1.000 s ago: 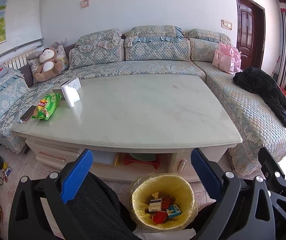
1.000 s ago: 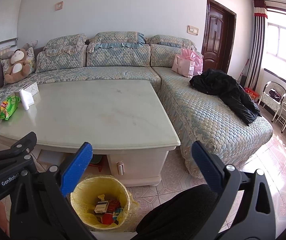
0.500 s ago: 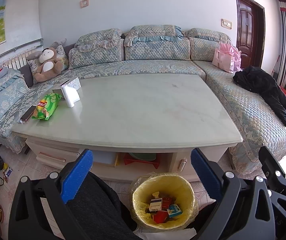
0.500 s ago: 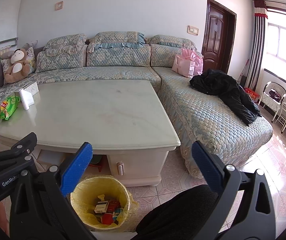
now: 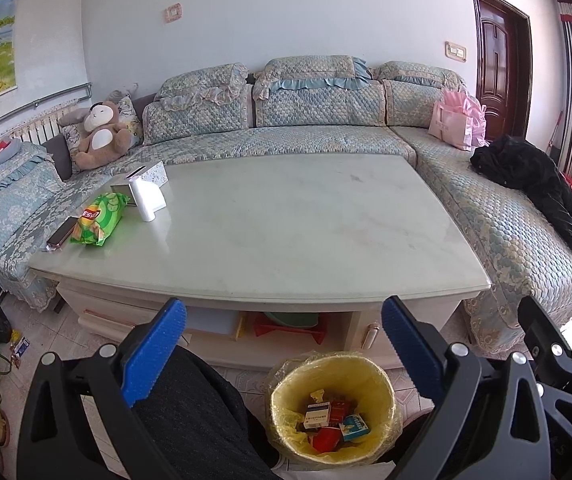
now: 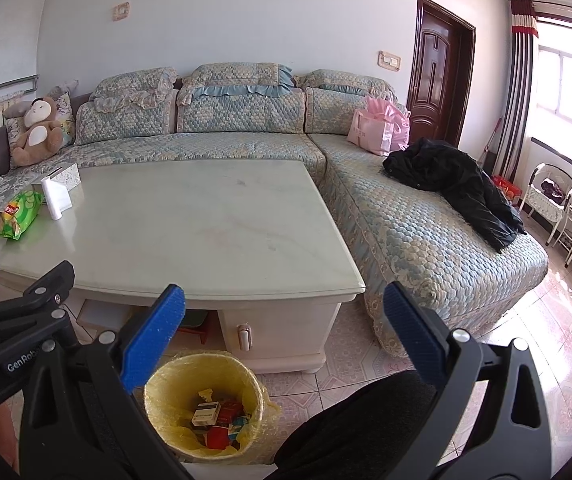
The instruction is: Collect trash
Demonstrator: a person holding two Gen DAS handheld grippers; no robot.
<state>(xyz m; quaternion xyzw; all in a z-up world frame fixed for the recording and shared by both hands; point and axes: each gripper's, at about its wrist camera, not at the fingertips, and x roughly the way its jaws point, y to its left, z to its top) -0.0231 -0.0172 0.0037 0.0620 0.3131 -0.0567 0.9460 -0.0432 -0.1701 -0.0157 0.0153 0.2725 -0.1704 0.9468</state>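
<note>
A bin with a yellow liner (image 5: 286,404) stands on the floor in front of the coffee table (image 5: 286,240); it also shows in the right wrist view (image 6: 166,404). It holds several small boxes (image 5: 318,414). A green snack bag (image 5: 100,220) lies at the table's left end, also in the right wrist view (image 6: 20,214). My left gripper (image 5: 284,334) is open and empty, above the bin. My right gripper (image 6: 284,320) is open and empty, to the bin's right, held over the person's knee.
A white roll (image 5: 144,200), a tissue box (image 5: 154,172) and a phone (image 5: 62,232) sit near the snack bag. An L-shaped sofa (image 5: 506,232) wraps the table, with a black coat (image 5: 534,180), a pink bag (image 5: 456,124) and a plush toy (image 5: 100,136). White chairs (image 6: 550,196) stand by the window.
</note>
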